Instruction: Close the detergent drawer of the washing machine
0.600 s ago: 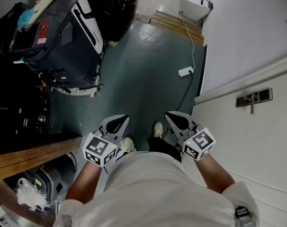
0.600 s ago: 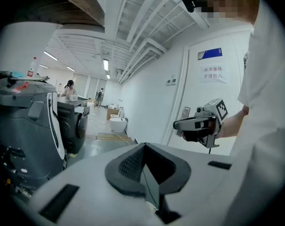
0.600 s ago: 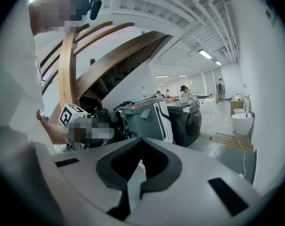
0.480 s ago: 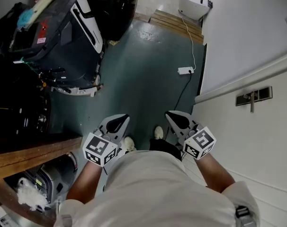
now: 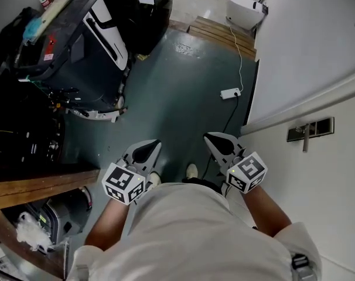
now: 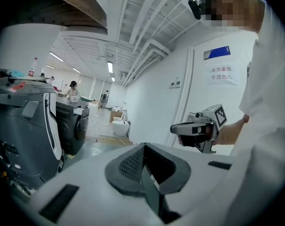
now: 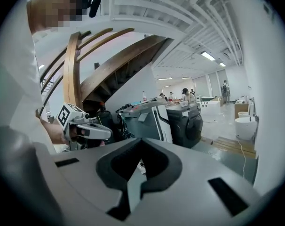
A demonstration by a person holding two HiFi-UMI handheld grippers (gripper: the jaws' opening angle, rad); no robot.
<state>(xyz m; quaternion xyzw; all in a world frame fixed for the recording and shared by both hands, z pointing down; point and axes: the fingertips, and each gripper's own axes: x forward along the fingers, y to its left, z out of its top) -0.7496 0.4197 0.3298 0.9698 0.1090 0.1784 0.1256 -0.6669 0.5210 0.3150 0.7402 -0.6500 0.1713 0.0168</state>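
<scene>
A dark front-loading washing machine stands well ahead on the left of the hall, showing as a black box at the top of the head view. Its detergent drawer cannot be made out from here. My left gripper is held at waist height over the floor, shut with nothing in it. The right gripper hangs level with it, a hand's width to the right, also shut and empty. Both are far from the machine. Each gripper shows in the other's view: the right gripper and the left gripper.
A grey floor-scrubbing machine stands to the left before the washing machine. On the green floor lie a white power strip and its cable. Farther off stand a wooden pallet and a white toilet. A white door with a handle is on the right, a wooden beam at lower left.
The head view has drifted a little forward and the person's feet have shifted. Both grippers keep the same pose, shut and side by side.
</scene>
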